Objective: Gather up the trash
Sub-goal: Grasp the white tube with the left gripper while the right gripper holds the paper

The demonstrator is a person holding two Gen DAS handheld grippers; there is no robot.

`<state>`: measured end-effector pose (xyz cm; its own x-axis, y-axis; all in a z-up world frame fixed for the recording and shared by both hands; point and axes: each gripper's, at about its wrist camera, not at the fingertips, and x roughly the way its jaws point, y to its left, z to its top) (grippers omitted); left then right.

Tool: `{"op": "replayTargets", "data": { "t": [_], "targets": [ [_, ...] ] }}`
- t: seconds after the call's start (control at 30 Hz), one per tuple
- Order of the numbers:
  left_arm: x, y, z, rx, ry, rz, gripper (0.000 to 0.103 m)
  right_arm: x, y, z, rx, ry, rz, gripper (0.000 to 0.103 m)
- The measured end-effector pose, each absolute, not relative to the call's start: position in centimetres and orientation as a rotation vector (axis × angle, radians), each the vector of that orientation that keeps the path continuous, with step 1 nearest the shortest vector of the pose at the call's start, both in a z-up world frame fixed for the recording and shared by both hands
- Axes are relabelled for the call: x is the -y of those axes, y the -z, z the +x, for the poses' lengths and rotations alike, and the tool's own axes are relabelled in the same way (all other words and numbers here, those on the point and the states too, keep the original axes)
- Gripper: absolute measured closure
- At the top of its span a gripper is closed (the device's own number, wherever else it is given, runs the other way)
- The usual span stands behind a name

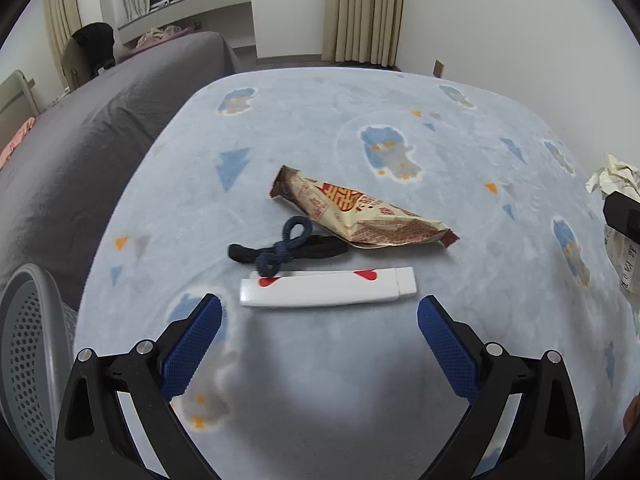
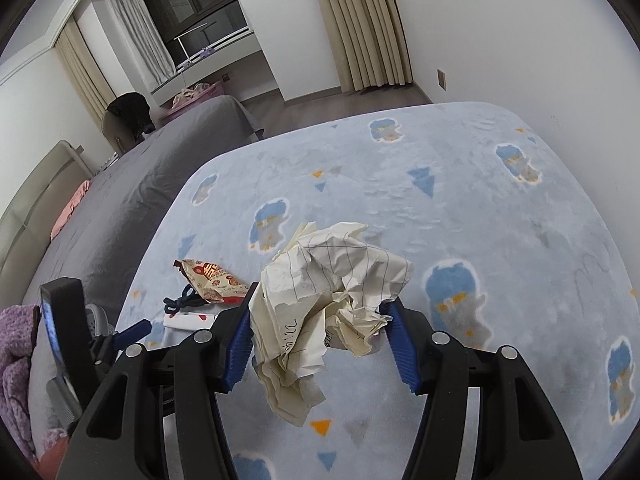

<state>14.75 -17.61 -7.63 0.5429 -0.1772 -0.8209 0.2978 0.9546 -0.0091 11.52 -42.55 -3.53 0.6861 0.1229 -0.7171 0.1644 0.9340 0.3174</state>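
Right gripper pinches a crumpled lined cream paper wad, lifted above the pale blue printed blanket. Left gripper, jaws spread & empty, faces the beige-red foil snack wrapper just beyond the white flat tube; wrapper's long axis runs crosswise to the jaws; left is nearer. Grey perforated basket to tube's left.

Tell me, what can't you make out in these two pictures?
- Perforated grey basket: left wrist view, cut off by the frame edge and gripper arm.
- Handwriting on the crumpled paper: right wrist view, folded in, too small.
- Snack wrapper print: unreadable in both views.
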Motion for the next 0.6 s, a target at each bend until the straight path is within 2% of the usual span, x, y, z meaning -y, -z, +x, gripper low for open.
{"op": "replayTargets", "data": {
  "t": [0.6],
  "targets": [
    [19.7, 8.6, 15.8, -0.938, 0.249, 0.192, 0.007, 43.2, 2.7, 10.6, -0.808, -0.017, 0.420, 0.046]
  ]
}}
